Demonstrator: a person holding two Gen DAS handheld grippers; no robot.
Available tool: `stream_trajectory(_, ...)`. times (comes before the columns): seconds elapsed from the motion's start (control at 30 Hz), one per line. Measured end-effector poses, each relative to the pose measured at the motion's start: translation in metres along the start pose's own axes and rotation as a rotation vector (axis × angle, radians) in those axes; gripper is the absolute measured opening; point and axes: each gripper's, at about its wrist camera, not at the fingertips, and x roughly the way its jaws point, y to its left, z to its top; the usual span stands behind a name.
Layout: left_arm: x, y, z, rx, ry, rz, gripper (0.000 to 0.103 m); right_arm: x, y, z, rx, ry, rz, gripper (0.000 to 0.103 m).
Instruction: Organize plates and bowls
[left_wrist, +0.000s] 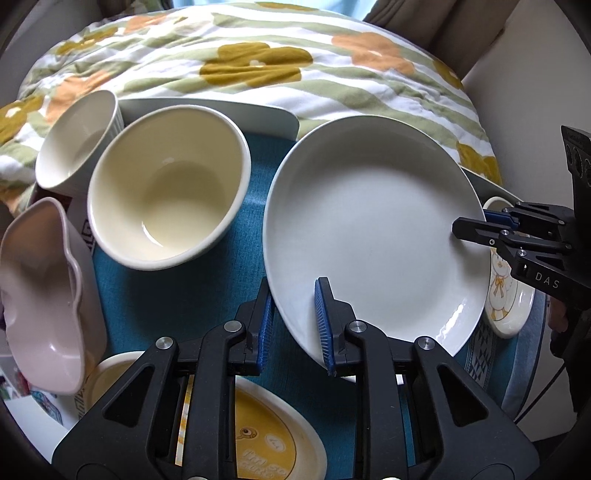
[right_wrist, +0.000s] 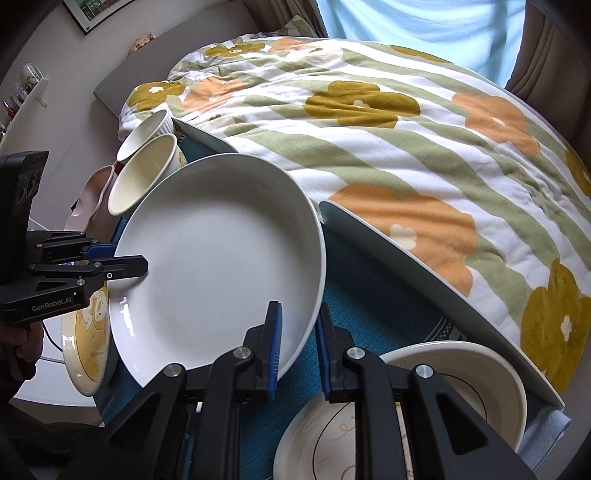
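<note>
Nearest to the left gripper (left_wrist: 293, 325), its blue-padded fingers (left_wrist: 323, 325) are clamped across the near rim of the large white plate (left_wrist: 369, 229), one pad on the inner face and the other under the outer wall. At the plate's opposite edge the right gripper (right_wrist: 297, 343) is closed on the rim in the same way, so the plate is held between the two, over the teal mat (left_wrist: 184, 291) on the table. The plate looks like glazed ceramic: stiff, fairly heavy, smooth enough to slide between pads, and liable to chip if knocked against its neighbours. The rim is the only sensible hold, and two opposed grips seem the steadier choice. Being round, it has no long axis; its hollow faces up, and it appears tilted rather than flat, though how much the fisheye views leave unclear. To the left of the left fingers, a little beyond them, stands a cream bowl (left_wrist: 166, 192), with a ribbed white bowl (left_wrist: 79, 140) further back and a pink wavy bowl (left_wrist: 40, 295) at the far left. Below the right fingers lie line-patterned plates (right_wrist: 424, 406). Beyond everything lies a bed with a flowered blanket (right_wrist: 406, 147).
</note>
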Motion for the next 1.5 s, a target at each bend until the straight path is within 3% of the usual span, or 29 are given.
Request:
stream_trajectory(0.27,-0.044,0.011,-0.018,0.046,-0.063,-0.028,0.019,-0.037,0.038,-0.009,0.023,-0.060,-0.036,0.016)
stream_trajectory(0.5,-0.076,0.044,-0.053,0.094,-0.096,-0.076,0.019,-0.043,0.094,-0.042,0.090,-0.064,-0.090,0.016)
stream_trajectory(0.67,-0.085,0.076,-0.085,0.160,-0.077,-0.098,0.019,-0.034,0.144,-0.070,0.188,-0.058,-0.116,0.016)
stream_trajectory(0.97,-0.074,0.130,-0.133,0.236,0.008,-0.127,0.019,0.003,0.209,-0.105,0.323,-0.034,-0.151,0.016)
stream_trajectory(1.5,-0.035,0.150,-0.147,0.230,0.079,-0.096,0.019,0.019,0.226,-0.102,0.330,-0.038,-0.185,0.016)
